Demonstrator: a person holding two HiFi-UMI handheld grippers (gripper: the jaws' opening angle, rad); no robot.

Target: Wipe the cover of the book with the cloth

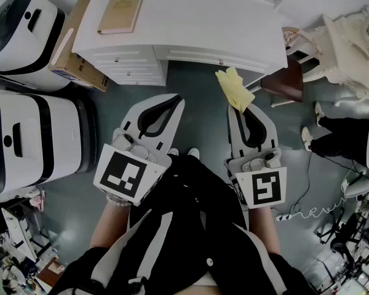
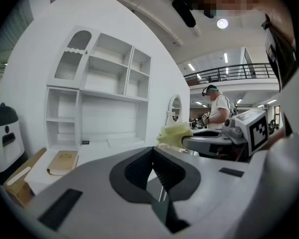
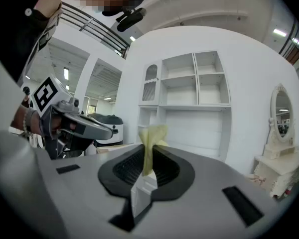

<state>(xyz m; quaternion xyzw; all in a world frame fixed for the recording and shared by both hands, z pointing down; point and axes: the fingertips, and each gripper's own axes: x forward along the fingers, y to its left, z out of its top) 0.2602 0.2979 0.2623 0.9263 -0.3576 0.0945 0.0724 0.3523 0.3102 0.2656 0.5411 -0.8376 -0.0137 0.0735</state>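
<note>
book (image 1: 120,13) on desk (image 1: 203,23), untouched | right gripper (image 1: 241,108) pinches cloth (image 1: 235,88); left gripper (image 1: 174,100) jaws pressed together, empty | wiping not yet begun

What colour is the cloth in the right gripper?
The cloth is pale yellow, clearest in the head view.

Head view: looked steeply down from above the person onto the white desk (image 1: 190,23).
Left gripper view: rode close behind its jaws and faced the desk's shelves (image 2: 109,83).
Right gripper view: likewise, from the right.
Shared: the desk and the yellow cloth (image 1: 234,88) appeared in all 3.
</note>
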